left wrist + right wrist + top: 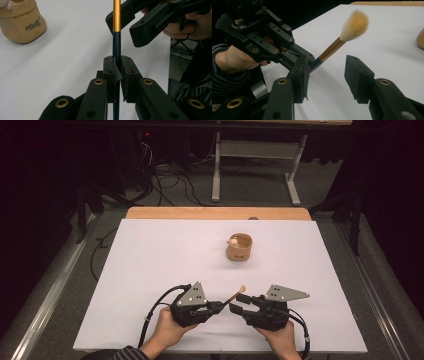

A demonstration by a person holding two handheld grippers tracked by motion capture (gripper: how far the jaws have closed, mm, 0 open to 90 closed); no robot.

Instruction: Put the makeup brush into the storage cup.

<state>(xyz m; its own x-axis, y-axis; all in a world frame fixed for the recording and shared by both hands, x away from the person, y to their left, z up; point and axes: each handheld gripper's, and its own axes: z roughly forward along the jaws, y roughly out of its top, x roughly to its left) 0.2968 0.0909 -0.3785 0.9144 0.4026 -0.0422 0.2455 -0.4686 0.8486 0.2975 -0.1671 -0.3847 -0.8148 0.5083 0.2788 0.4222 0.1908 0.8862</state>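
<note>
Here's the makeup brush point(337, 45), held up off the surface: a slim round handle, dark blue-black at the lower end, then a smooth metallic gold sleeve, then a soft, fluffy tuft of pale tan bristles fanned to a rounded tip. The left gripper point(117, 66) has its flat black jaws pressed together on the dark part of the handle; one rubbery pad lining is curled and frayed at its edge. In the high view that left gripper point(219, 306) sits near the front edge of the surface, the brush slanting up and to the right from it.

The right gripper point(327, 75) faces it, jaws spread, blocky black pads with brass-coloured rivets on the arms. The brush handle passes just beside its left pad, bristles above and between the jaws; nothing pinched there. From above, the right gripper point(239, 306) is tip to tip with the left, well inside the white sheet.

The surface point(150, 270) is a smooth matte white sheet over a wooden top, a strip of pale wood showing at the far edge. Farther back stands a small tan pouch point(239, 247), soft-sided, rolled rim, with script lettering. Wide bare white lies between pouch and grippers, and out to both side edges.
</note>
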